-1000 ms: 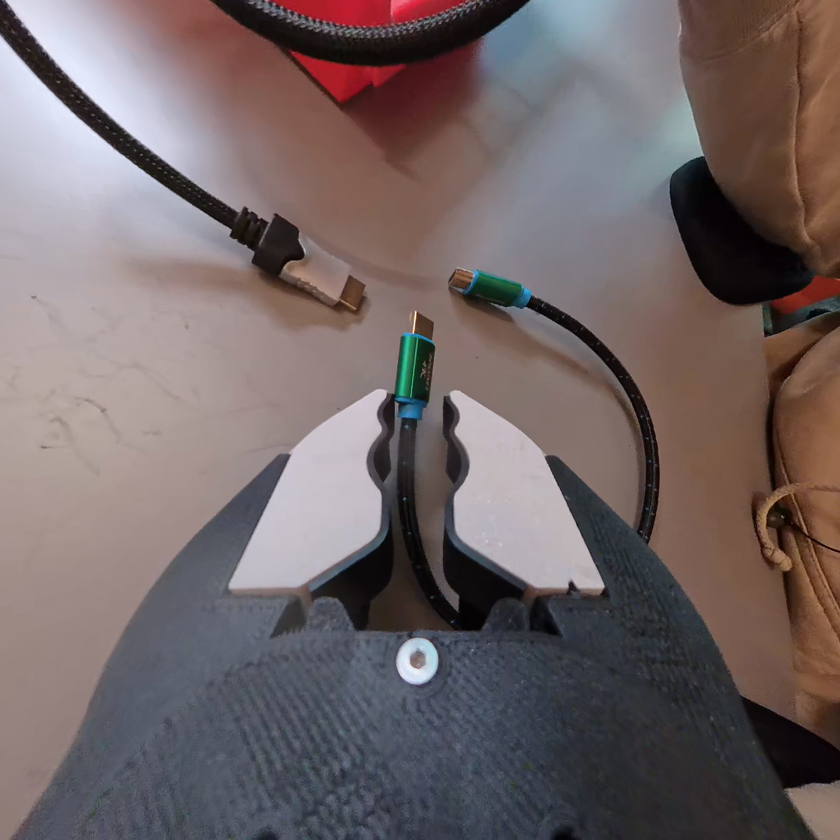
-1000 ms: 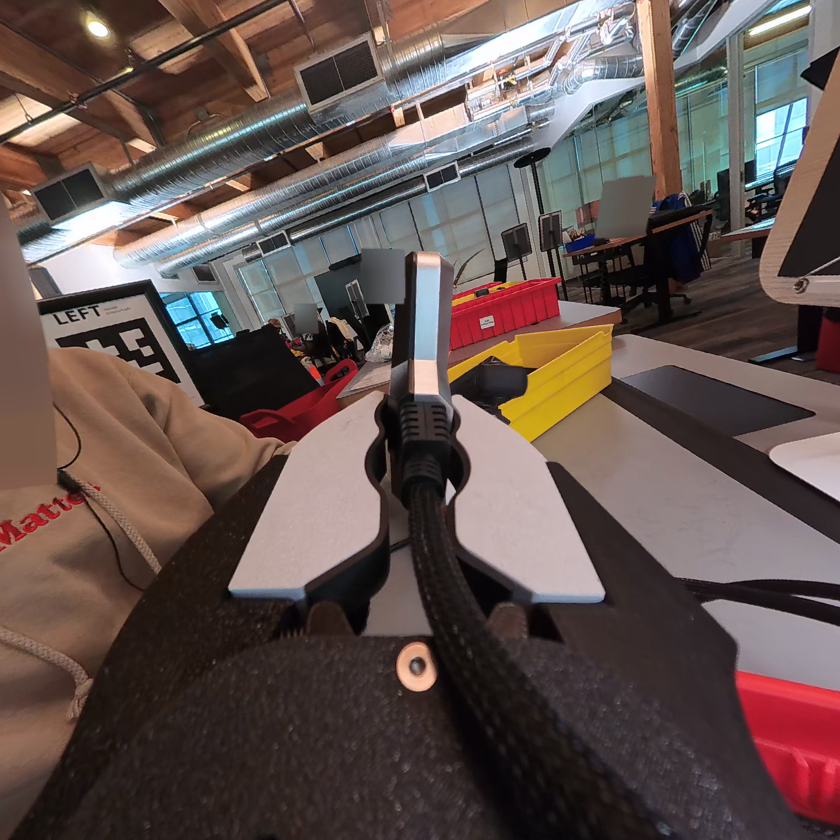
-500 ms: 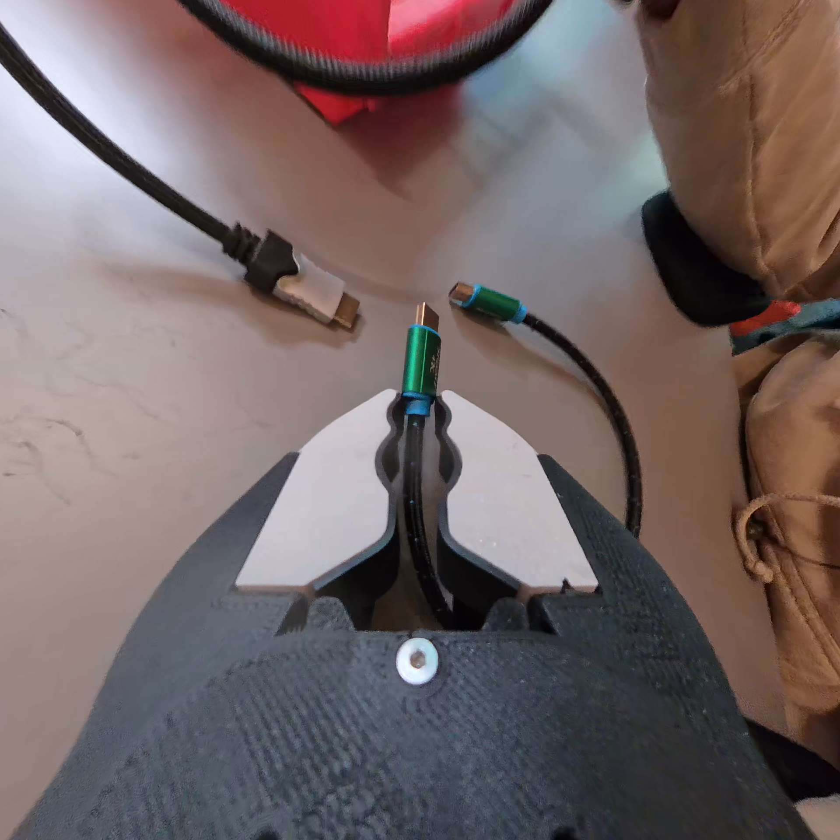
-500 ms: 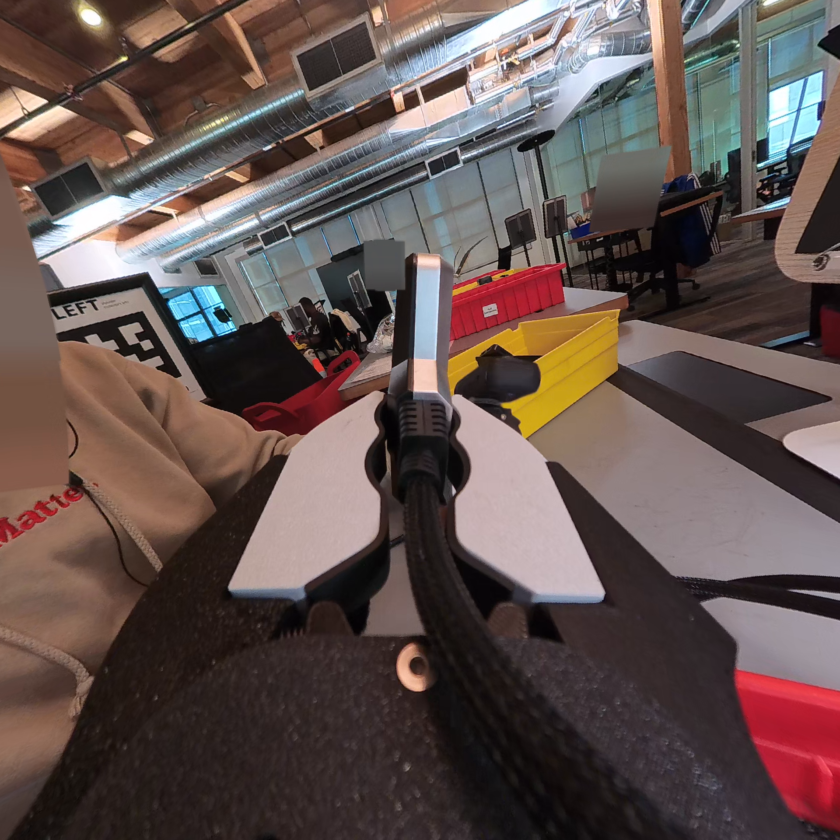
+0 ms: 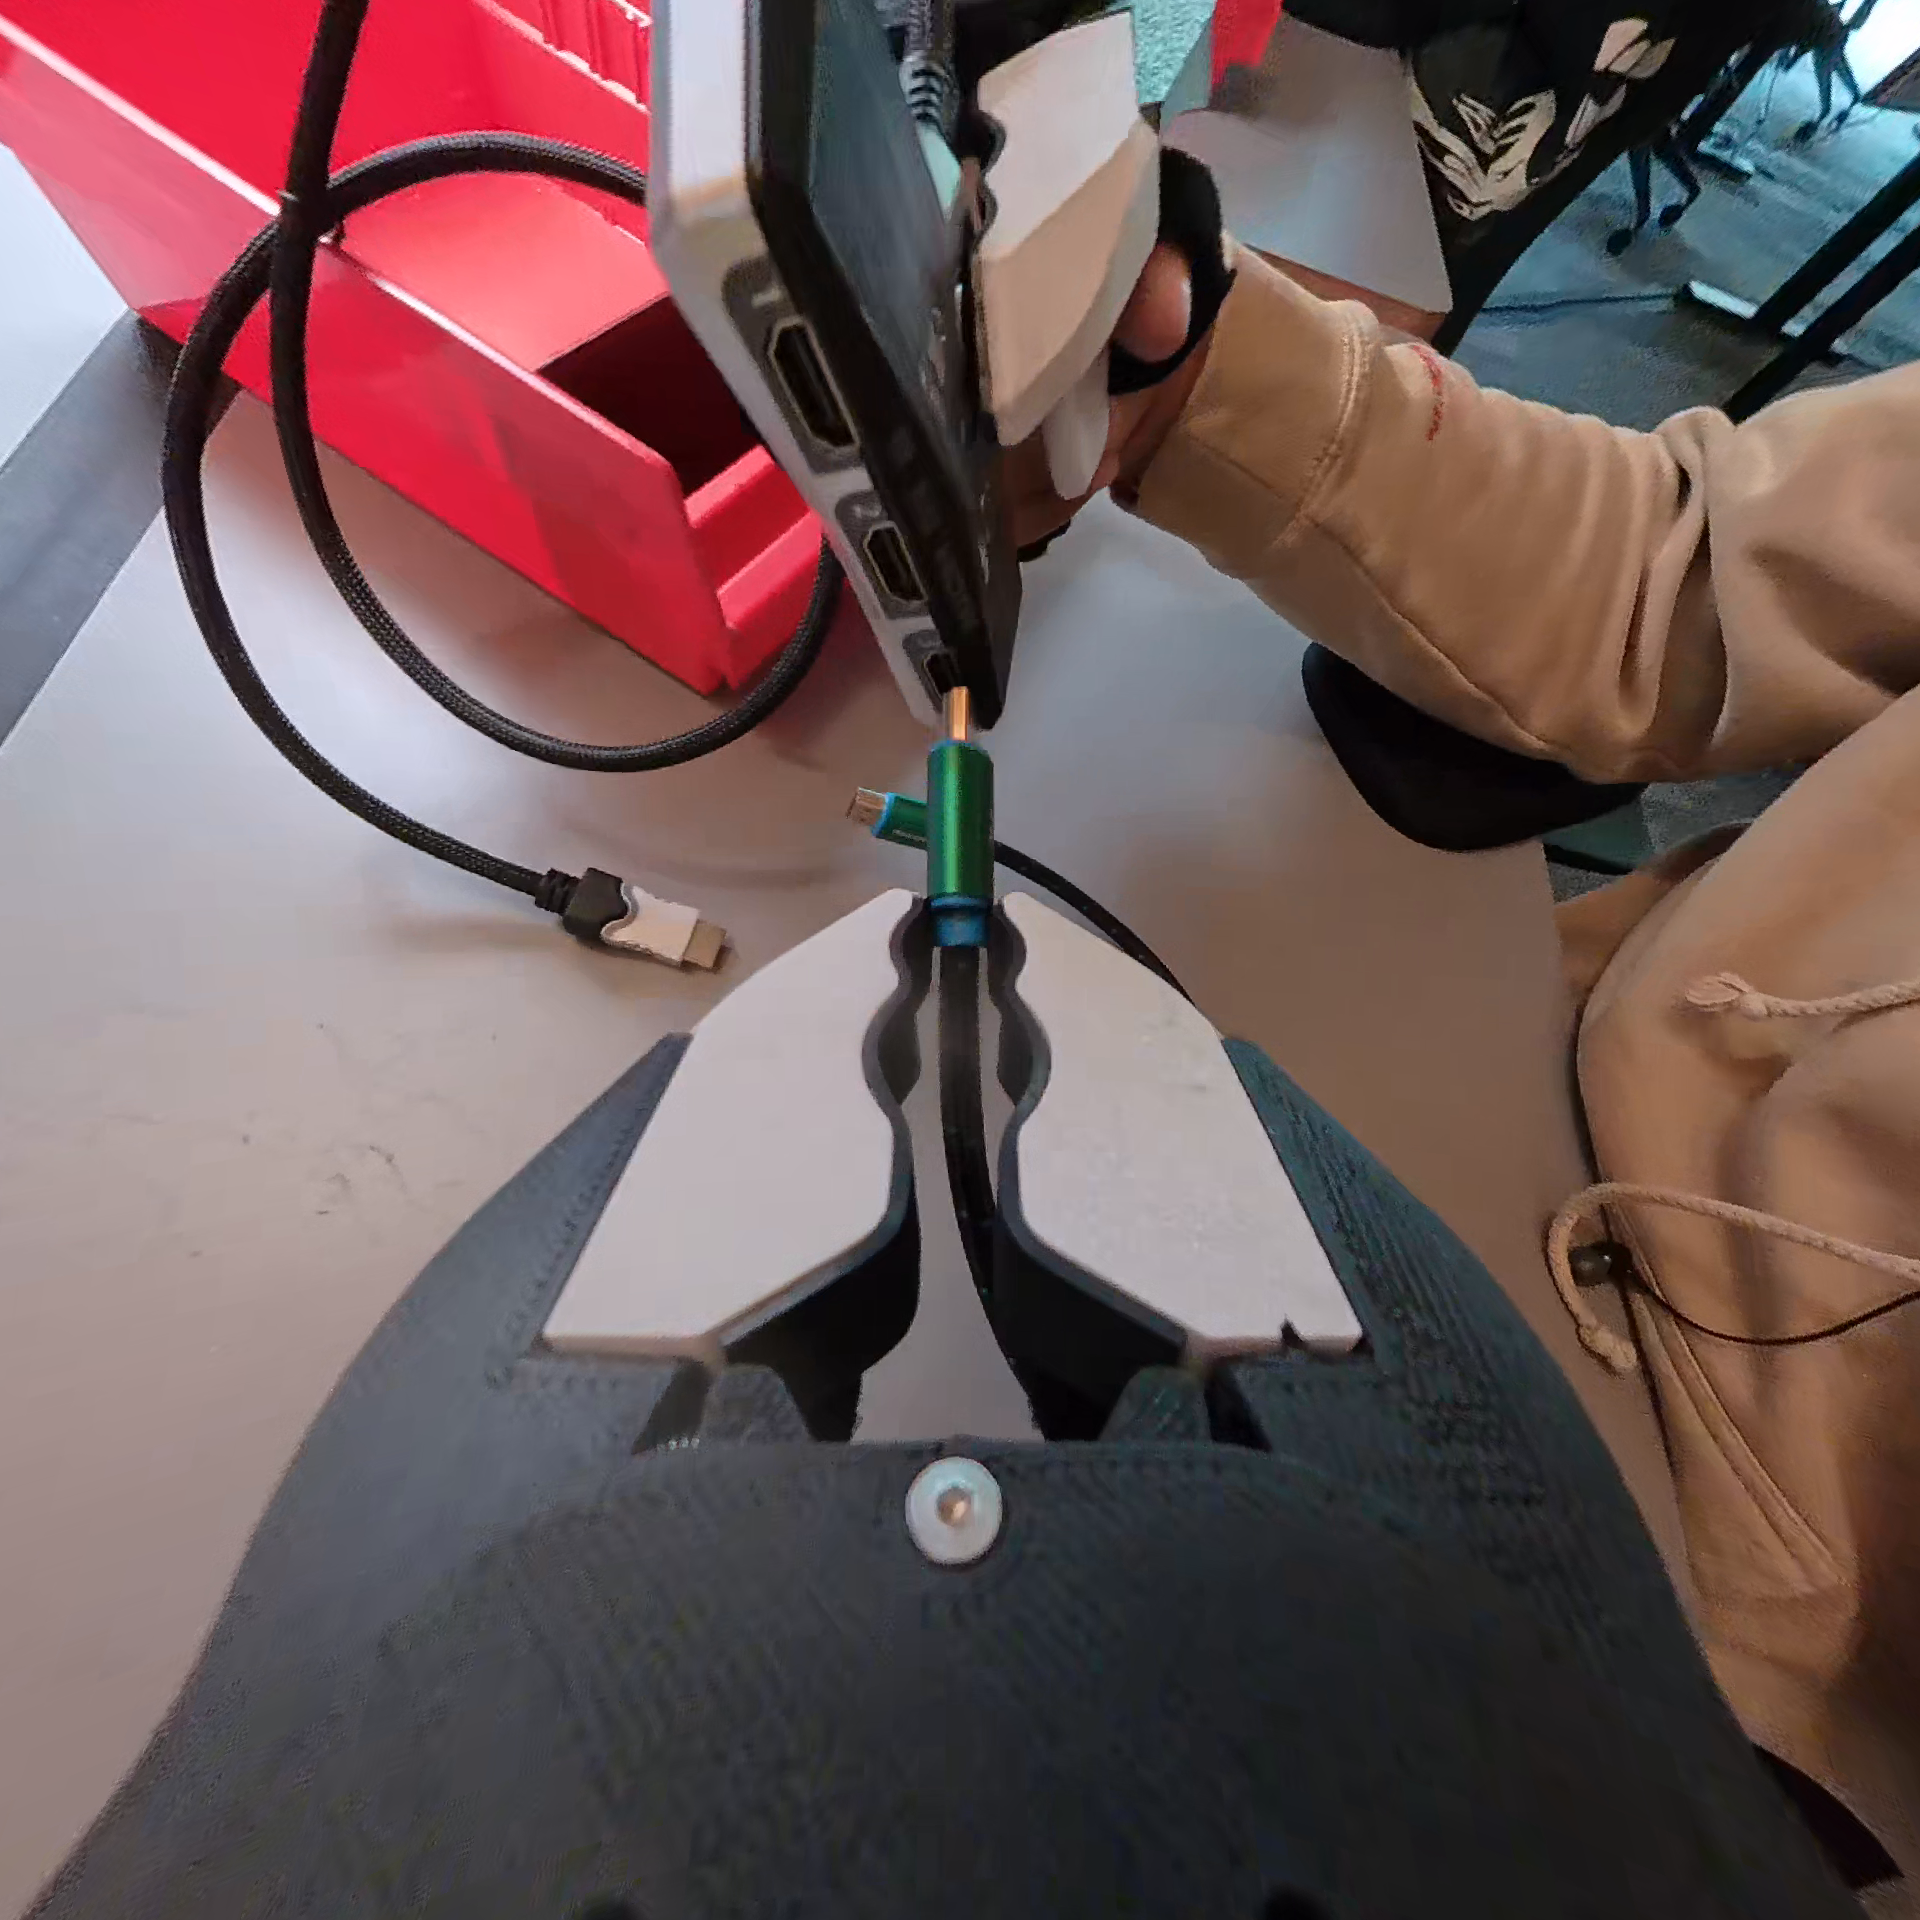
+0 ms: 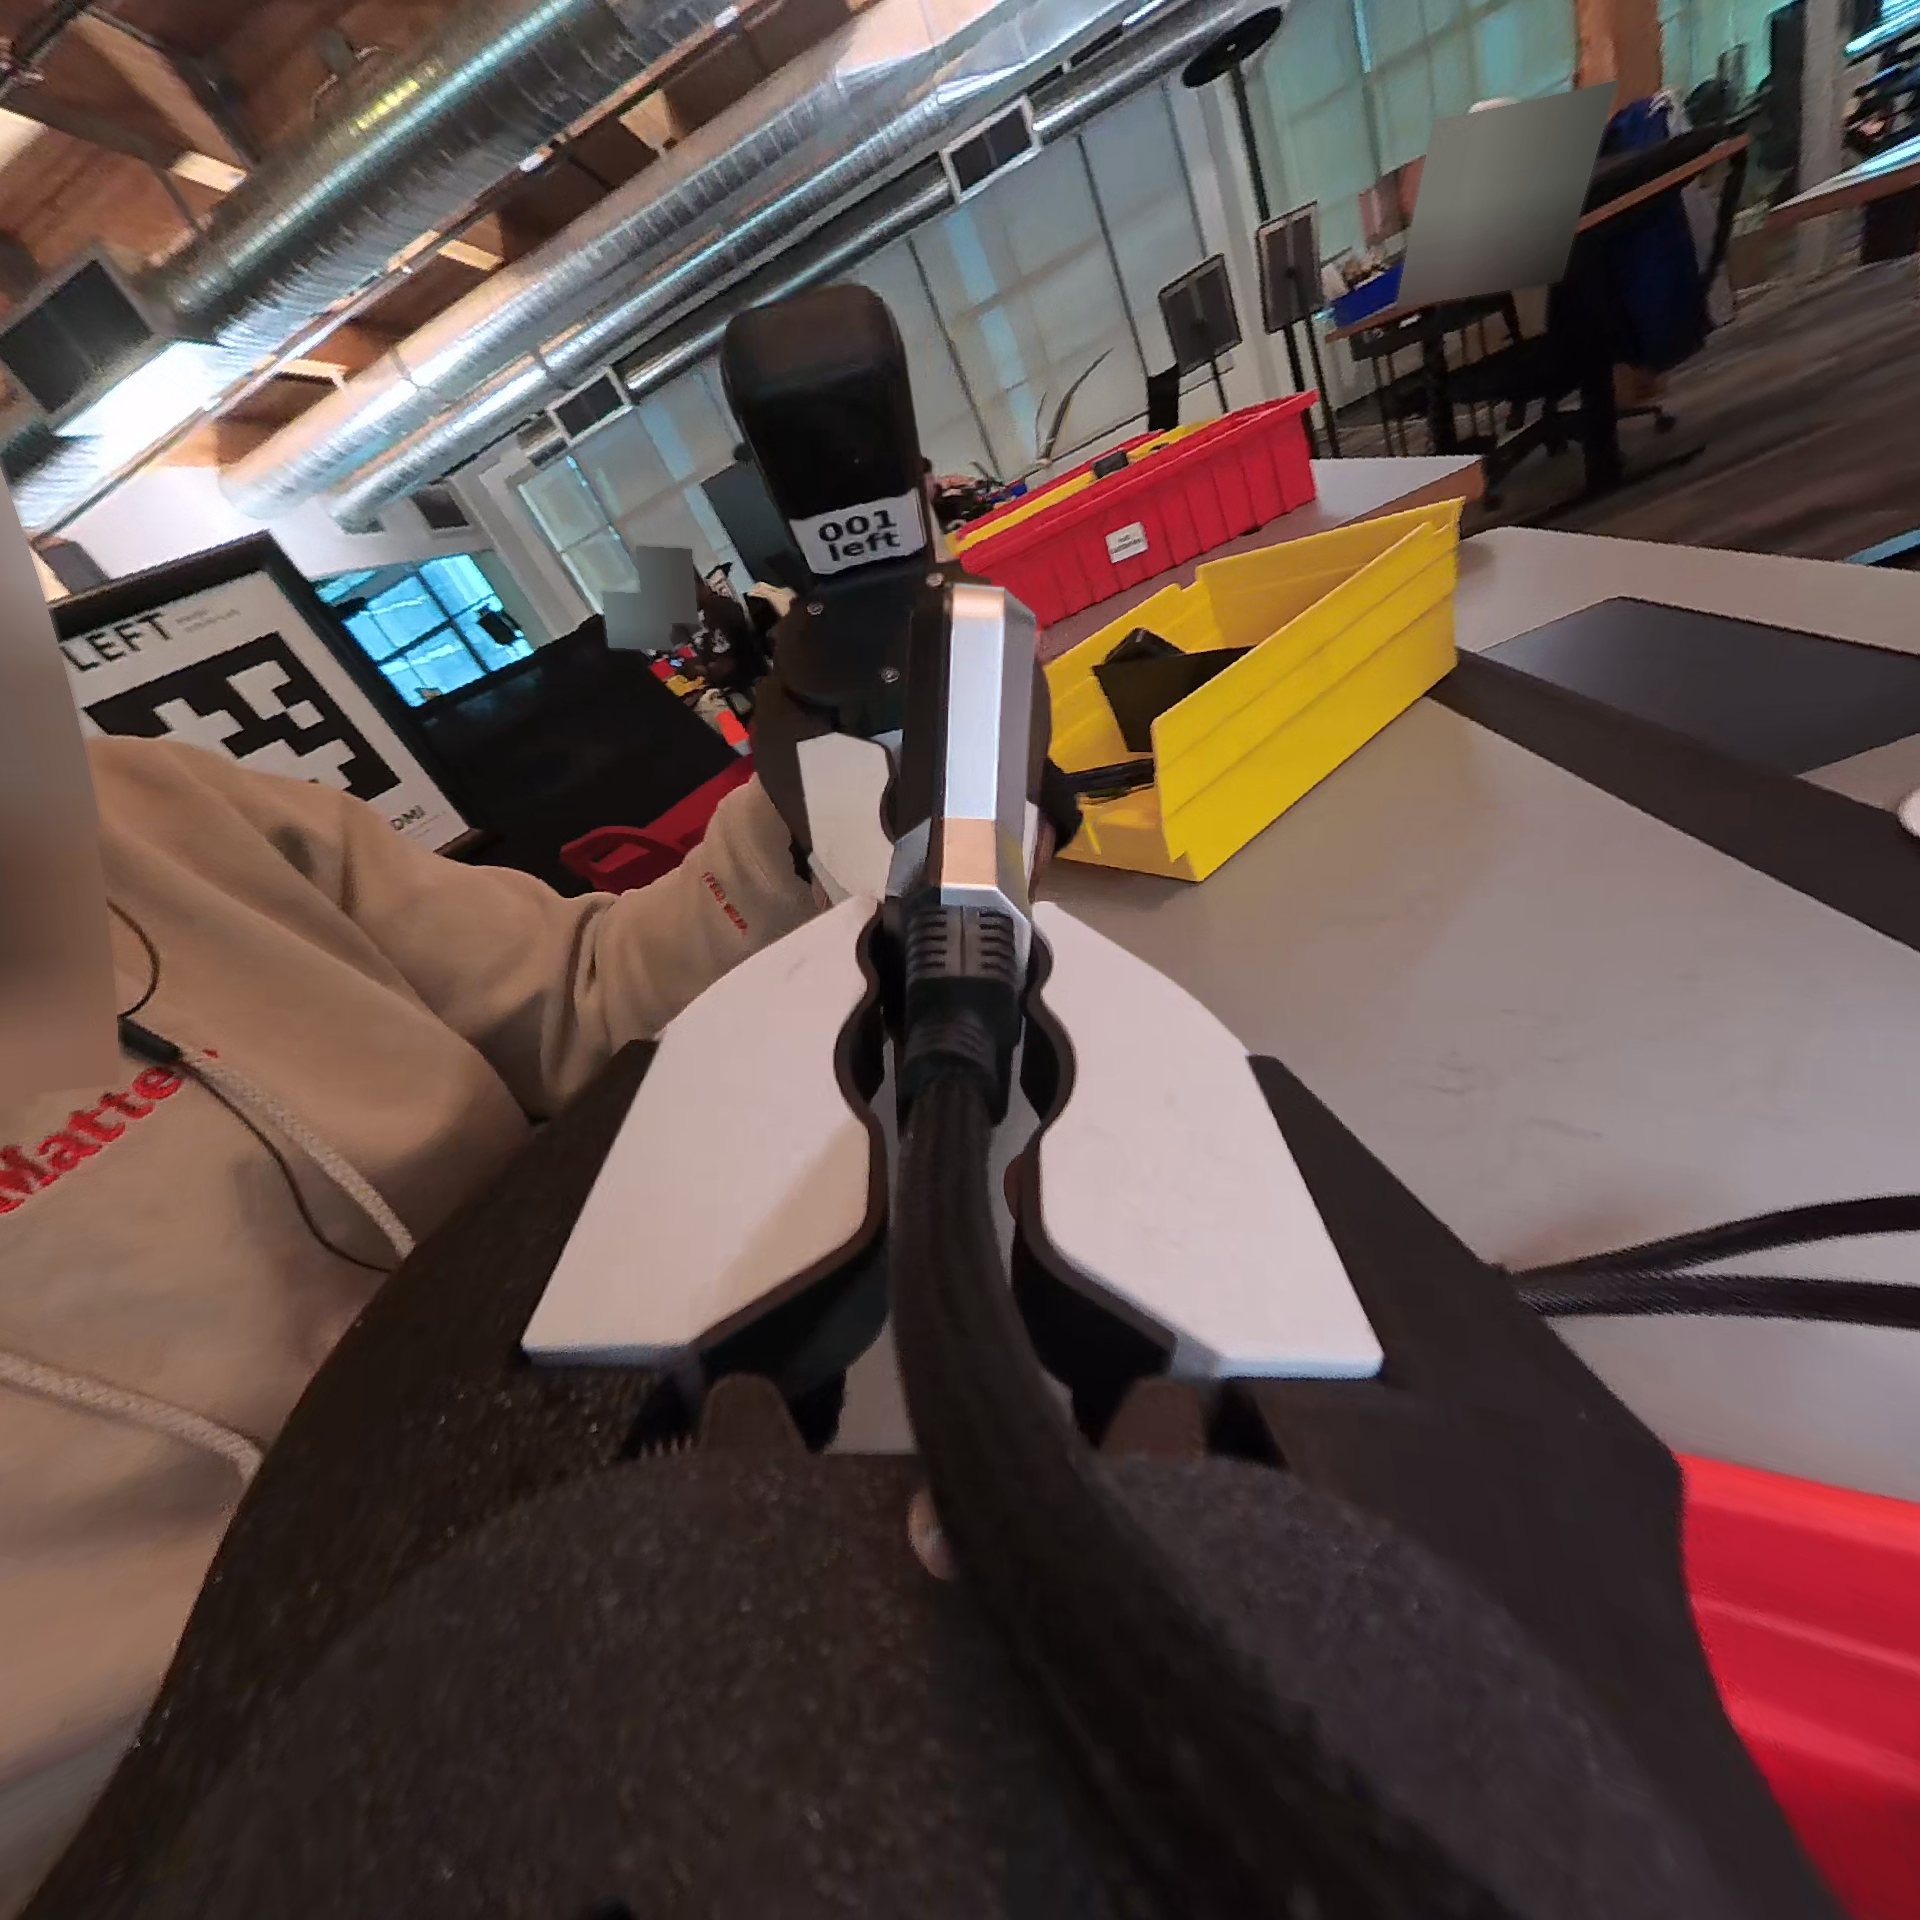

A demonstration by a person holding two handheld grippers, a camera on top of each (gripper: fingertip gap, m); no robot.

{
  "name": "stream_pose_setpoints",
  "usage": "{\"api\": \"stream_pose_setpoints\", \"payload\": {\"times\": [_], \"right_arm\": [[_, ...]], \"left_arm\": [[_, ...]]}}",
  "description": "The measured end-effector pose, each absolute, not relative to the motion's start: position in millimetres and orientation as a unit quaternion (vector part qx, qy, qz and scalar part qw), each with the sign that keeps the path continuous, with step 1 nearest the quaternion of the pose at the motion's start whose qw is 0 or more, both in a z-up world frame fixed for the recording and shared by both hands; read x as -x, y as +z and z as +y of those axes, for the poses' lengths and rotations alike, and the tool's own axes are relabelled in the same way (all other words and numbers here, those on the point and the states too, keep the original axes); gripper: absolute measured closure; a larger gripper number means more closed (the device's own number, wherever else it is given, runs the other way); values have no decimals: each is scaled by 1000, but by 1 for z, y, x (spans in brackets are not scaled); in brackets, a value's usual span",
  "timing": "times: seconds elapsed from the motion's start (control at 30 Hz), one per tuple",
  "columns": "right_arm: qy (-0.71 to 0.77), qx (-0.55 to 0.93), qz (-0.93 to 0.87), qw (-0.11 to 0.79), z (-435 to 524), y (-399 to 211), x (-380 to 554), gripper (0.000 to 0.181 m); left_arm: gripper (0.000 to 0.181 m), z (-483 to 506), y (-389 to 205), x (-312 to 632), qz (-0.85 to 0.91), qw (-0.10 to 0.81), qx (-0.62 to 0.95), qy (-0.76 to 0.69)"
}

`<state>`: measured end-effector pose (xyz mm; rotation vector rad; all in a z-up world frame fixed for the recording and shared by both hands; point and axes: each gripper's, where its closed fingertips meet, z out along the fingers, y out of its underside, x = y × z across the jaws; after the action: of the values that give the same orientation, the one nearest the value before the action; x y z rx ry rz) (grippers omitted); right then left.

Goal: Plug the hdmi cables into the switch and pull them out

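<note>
My left gripper (image 5: 958, 920) is shut on a thin black cable just behind its green plug (image 5: 958, 821). The plug's gold tip touches the small port at the low end of the silver-and-black switch (image 5: 831, 312), which hangs tilted in the air. My right gripper (image 6: 956, 935) is shut on the black plug (image 6: 956, 951) of a thick braided cable that sits in the switch (image 6: 966, 748). One of the right gripper's white fingers (image 5: 1060, 208) shows beside the switch. A second green plug (image 5: 883, 816) and a black-and-silver HDMI plug (image 5: 649, 928) lie loose on the table.
A red bin (image 5: 416, 312) stands behind the switch, with the thick braided cable (image 5: 260, 644) looping in front of it. A person's tan sleeve (image 5: 1455, 520) fills the right side. A yellow bin (image 6: 1299, 675) stands farther back on the grey table (image 6: 1507, 987). Across from one pair of fingers to the other is roughly 7 cm.
My left gripper has closed on the green plug's cable, lifted it and brought its tip to the switch. The right gripper has brought the switch down into the left wrist view.
</note>
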<state>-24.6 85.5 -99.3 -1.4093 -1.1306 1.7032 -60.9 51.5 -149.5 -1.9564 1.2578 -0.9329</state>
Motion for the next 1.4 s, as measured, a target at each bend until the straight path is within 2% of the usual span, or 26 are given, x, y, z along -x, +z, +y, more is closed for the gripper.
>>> {"api": "stream_pose_setpoints", "payload": {"times": [0.5,0.9,1.23,1.4], "right_arm": [[662,523,-441,306,75,-102,32,159],[666,512,-447,307,69,-102,38,159],[686,502,-376,368,87,-73,36,160],[642,514,-424,379,79,-78,39,157]], "left_arm": [[171,45,-150,68,489,296,752,-327],[171,38,-150,66,473,268,739,-397],[171,57,-111,67,371,326,681,-541],[170,55,-102,72,371,335,666,-554]]}}
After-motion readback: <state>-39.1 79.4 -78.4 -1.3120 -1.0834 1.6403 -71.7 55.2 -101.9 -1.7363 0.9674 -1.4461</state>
